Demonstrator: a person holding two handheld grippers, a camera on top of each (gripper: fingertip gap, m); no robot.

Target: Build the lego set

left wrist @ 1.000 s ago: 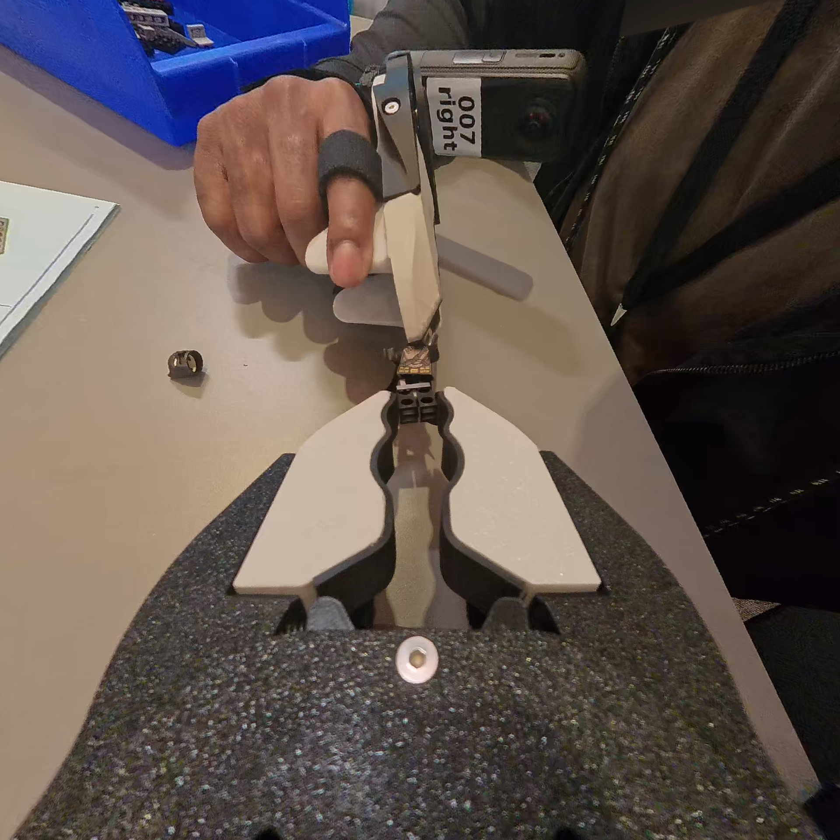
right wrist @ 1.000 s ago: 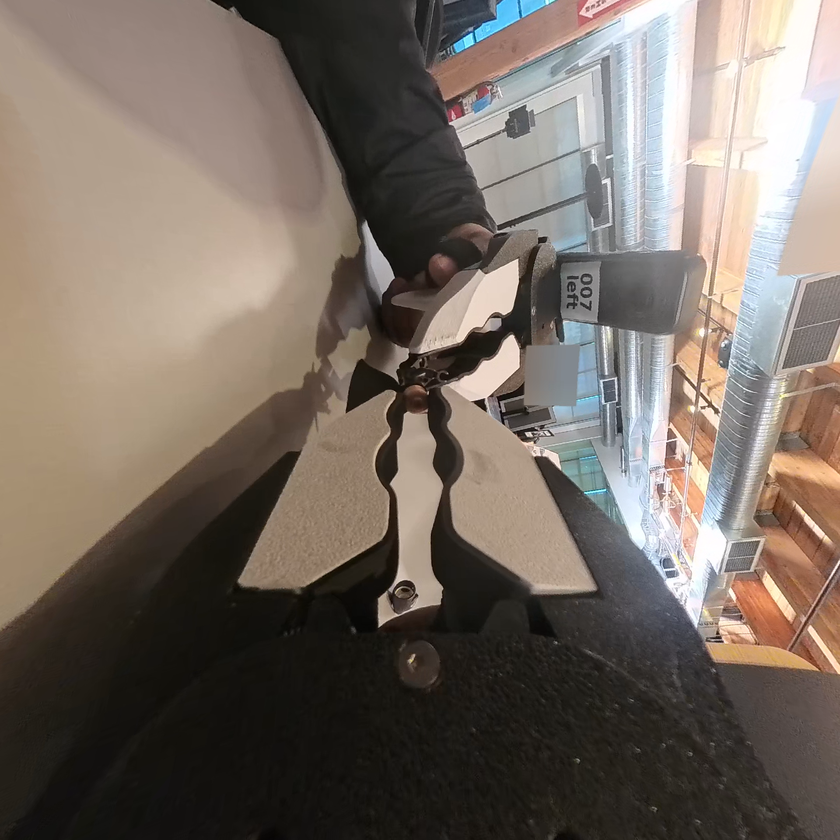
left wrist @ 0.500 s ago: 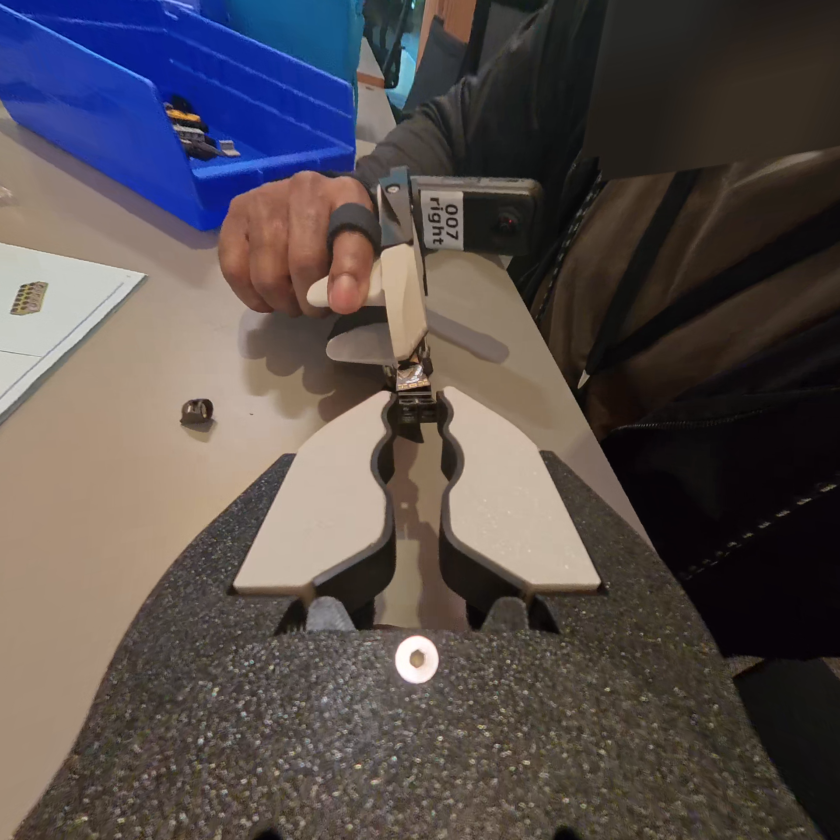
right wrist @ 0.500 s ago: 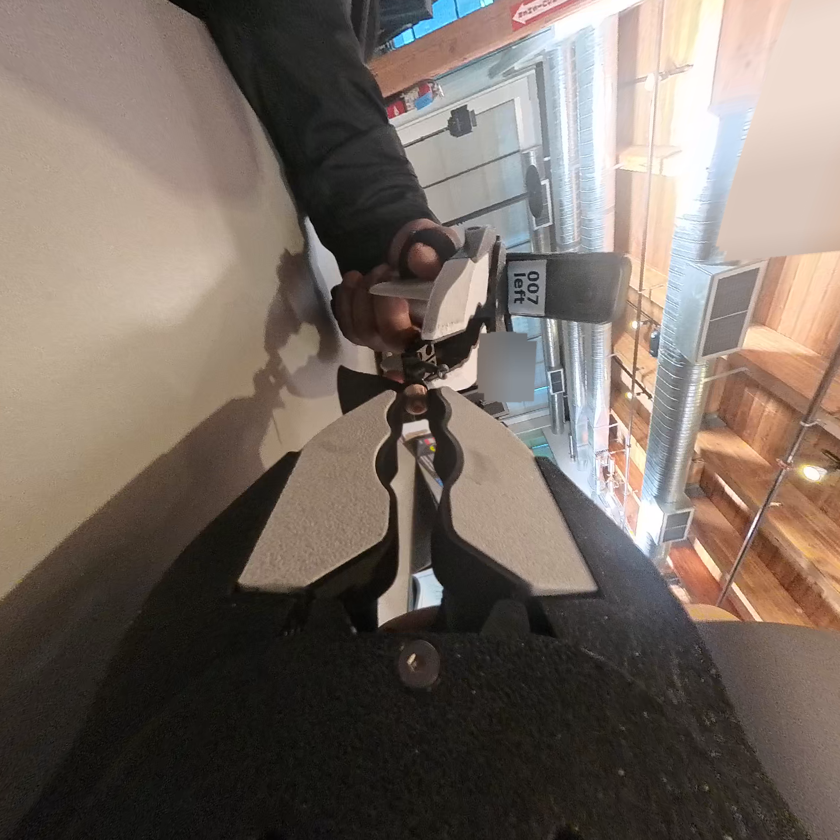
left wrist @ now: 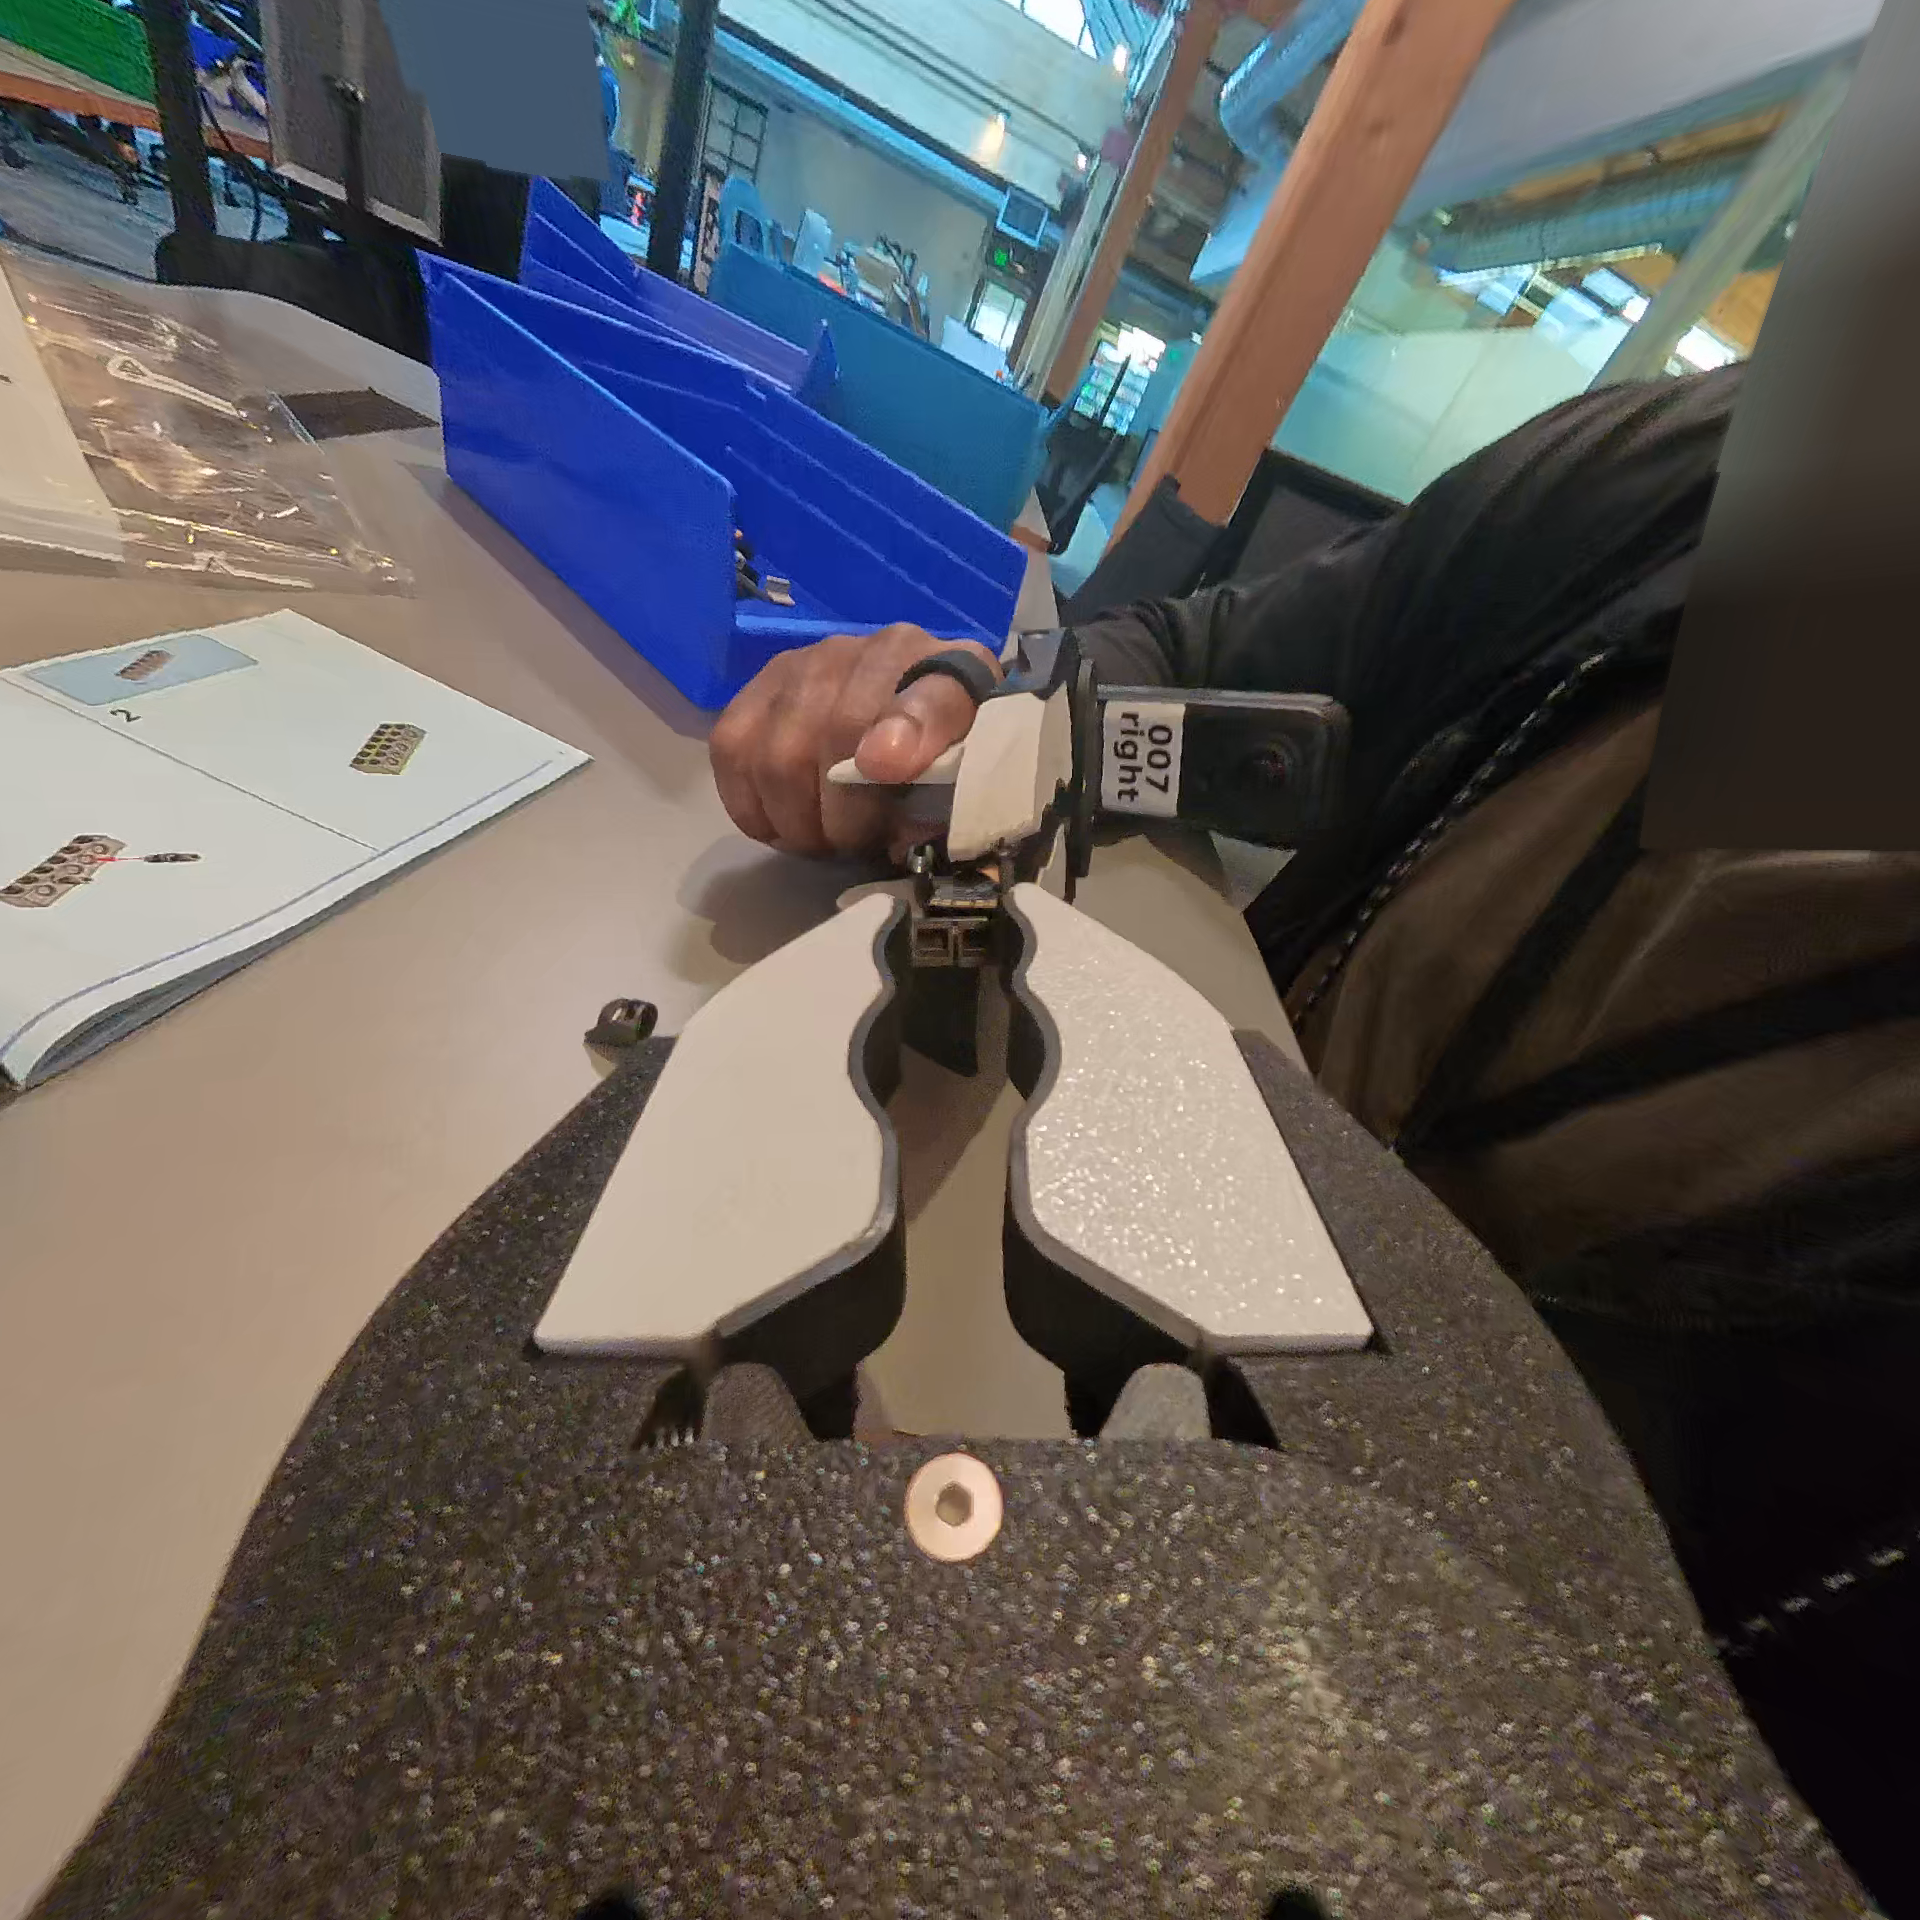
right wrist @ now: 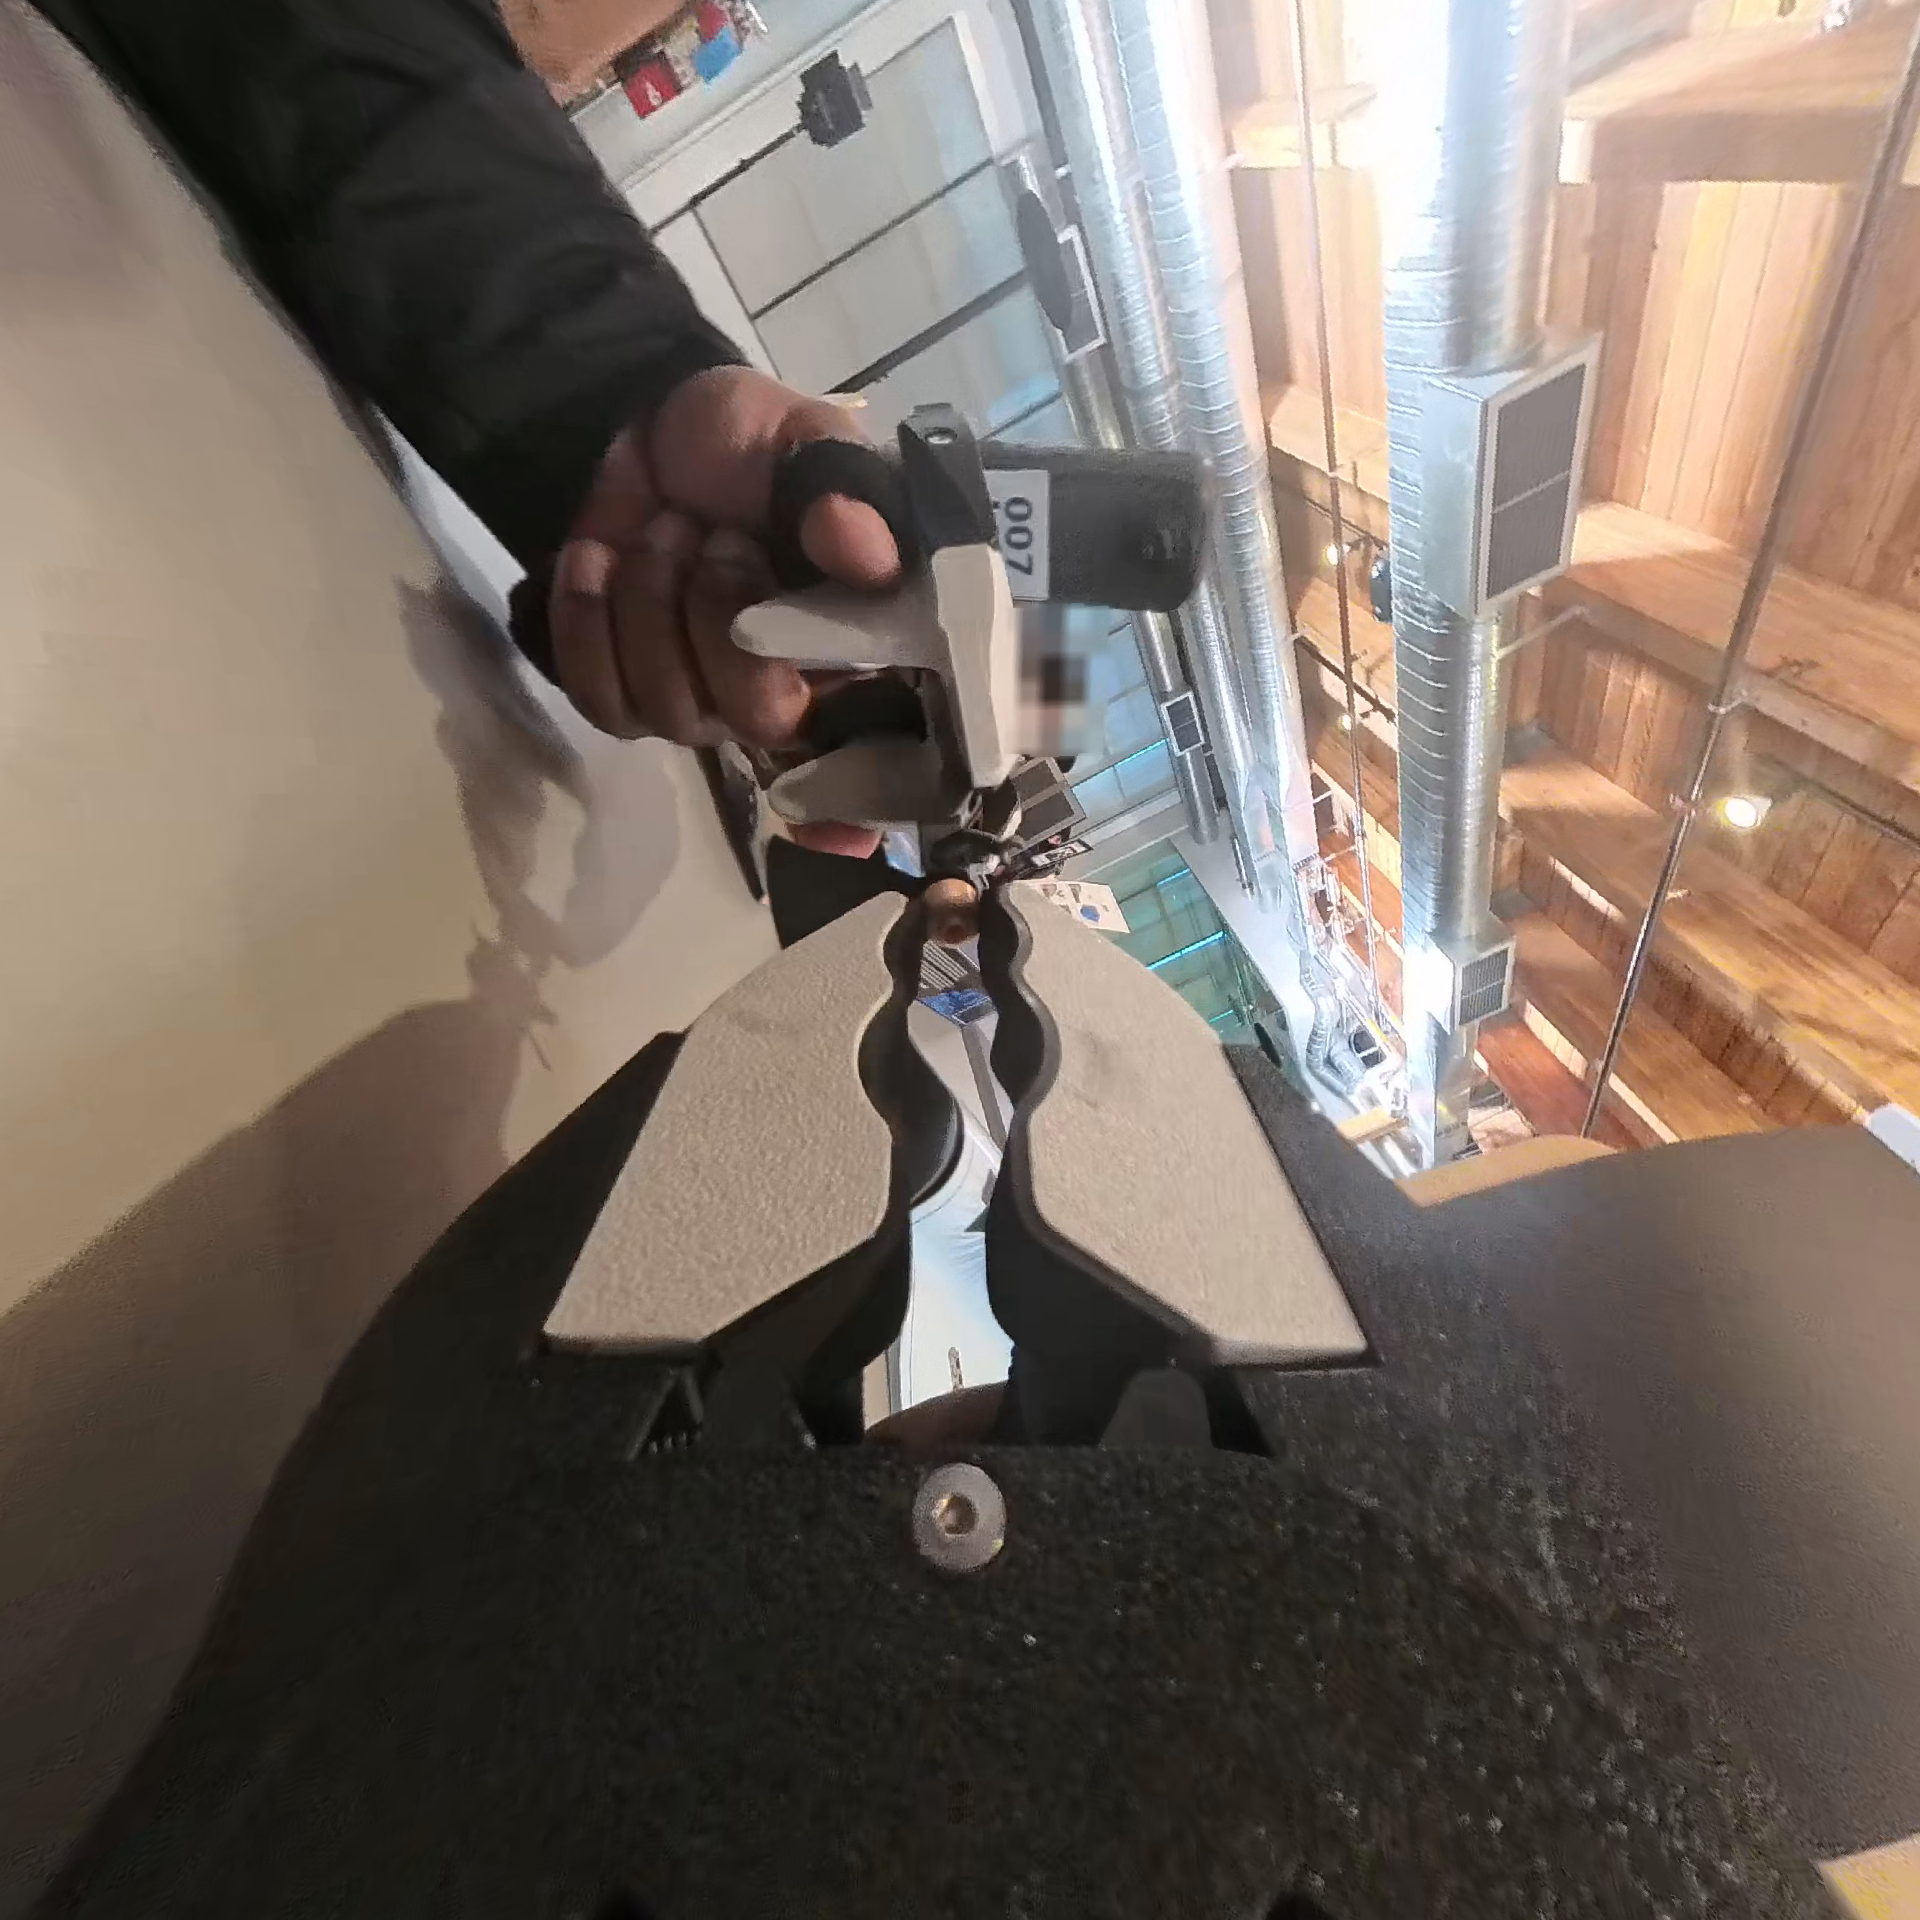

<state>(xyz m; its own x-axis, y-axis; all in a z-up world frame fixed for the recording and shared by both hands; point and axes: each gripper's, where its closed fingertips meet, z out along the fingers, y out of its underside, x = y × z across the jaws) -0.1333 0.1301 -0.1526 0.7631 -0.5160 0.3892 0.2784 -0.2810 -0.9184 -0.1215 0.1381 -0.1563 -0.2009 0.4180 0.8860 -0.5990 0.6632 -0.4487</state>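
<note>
Now the left gripper (left wrist: 948, 940) pinches a dark block (left wrist: 945, 943) near the table's (left wrist: 364, 1091) right edge, open tabletop to its left. Right gripper (right wrist: 953, 920) pinches a brown peg (right wrist: 950, 918) meeting it. Both have risen since; the bin (left wrist: 644, 499) sits farther off.

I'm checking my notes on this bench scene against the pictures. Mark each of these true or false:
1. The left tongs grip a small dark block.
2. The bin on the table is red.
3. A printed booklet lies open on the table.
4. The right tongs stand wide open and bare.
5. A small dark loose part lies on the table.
1. True: the left tongs are closed on a small dark block.
2. False: the bin is blue.
3. True: the booklet lies open left of the bin.
4. False: the right tongs pinch a small brown rounded piece.
5. True: the loose part lies beside the left tongs.
</note>
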